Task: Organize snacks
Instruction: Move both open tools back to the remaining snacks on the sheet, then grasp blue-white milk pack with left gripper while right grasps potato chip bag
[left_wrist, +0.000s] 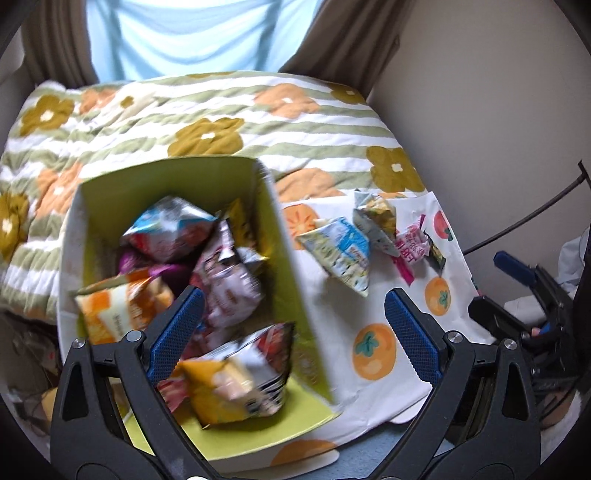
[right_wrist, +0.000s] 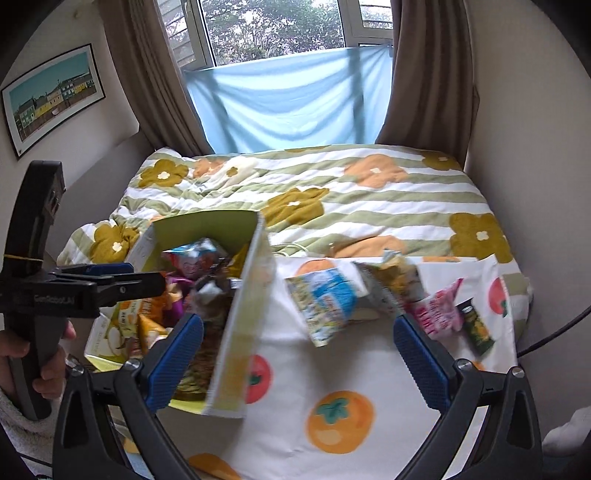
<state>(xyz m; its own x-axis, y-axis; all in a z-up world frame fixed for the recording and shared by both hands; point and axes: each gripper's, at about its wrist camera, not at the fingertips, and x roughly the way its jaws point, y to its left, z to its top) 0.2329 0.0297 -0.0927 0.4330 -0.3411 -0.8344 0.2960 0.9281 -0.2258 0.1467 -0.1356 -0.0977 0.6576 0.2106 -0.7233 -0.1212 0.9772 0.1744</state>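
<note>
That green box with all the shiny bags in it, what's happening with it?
Someone is tidying snacks on a bed, holding a gripper tool in each hand. The green box already holds many snack packets. A few are still outside on the persimmon-print cloth: a blue-and-white packet, a pink packet and a small dark packet. The left gripper hangs open over the box's edge, holding nothing. The right gripper is open too, pointing towards the loose packets.

The left tool (right_wrist: 147, 284), lying at nine o'clock in the right wrist view, is showing embossed lettering reading roughly "GenRobot.AI". Print on the pink snack packet (right_wrist: 437, 312) and other wrappers is blurring beyond reading.
</note>
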